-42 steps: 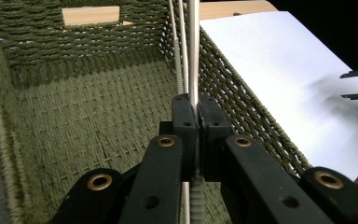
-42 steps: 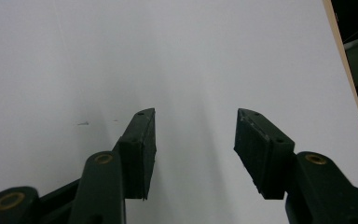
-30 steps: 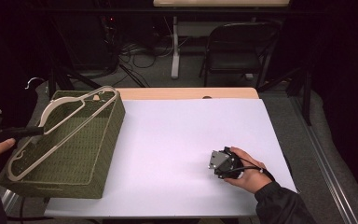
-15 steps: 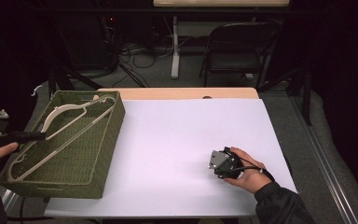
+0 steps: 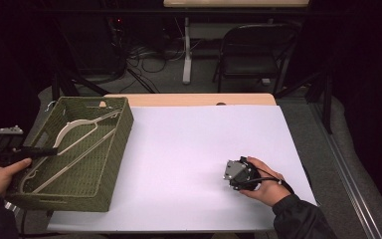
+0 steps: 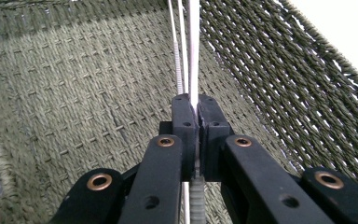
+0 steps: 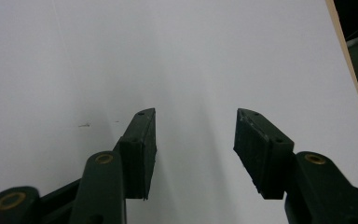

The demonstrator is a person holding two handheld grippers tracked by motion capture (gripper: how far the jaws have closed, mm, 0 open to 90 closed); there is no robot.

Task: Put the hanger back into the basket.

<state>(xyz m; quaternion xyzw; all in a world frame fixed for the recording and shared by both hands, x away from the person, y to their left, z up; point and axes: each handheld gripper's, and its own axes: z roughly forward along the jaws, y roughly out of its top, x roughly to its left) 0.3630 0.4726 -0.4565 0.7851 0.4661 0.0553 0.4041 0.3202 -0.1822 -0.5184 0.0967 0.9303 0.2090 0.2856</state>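
One green woven basket (image 5: 110,164) stands at the left edge of the white bench (image 5: 189,149), and one cream clothes hanger (image 5: 74,144) lies slanted inside it, its hook toward the basket's far end. The left gripper (image 5: 49,150) reaches in over the basket's near left rim, and its two fingers (image 6: 185,126) are clamped tight on a thin bar of the hanger, which runs straight up between them in the left gripper view above the woven floor. The right gripper (image 5: 229,172) rests on the bench near its right front, well apart from the basket, in the person's hand. Its two fingers (image 7: 142,149) stand apart with nothing between them, only bare white surface ahead. One folding chair (image 5: 251,55) stands beyond the bench.
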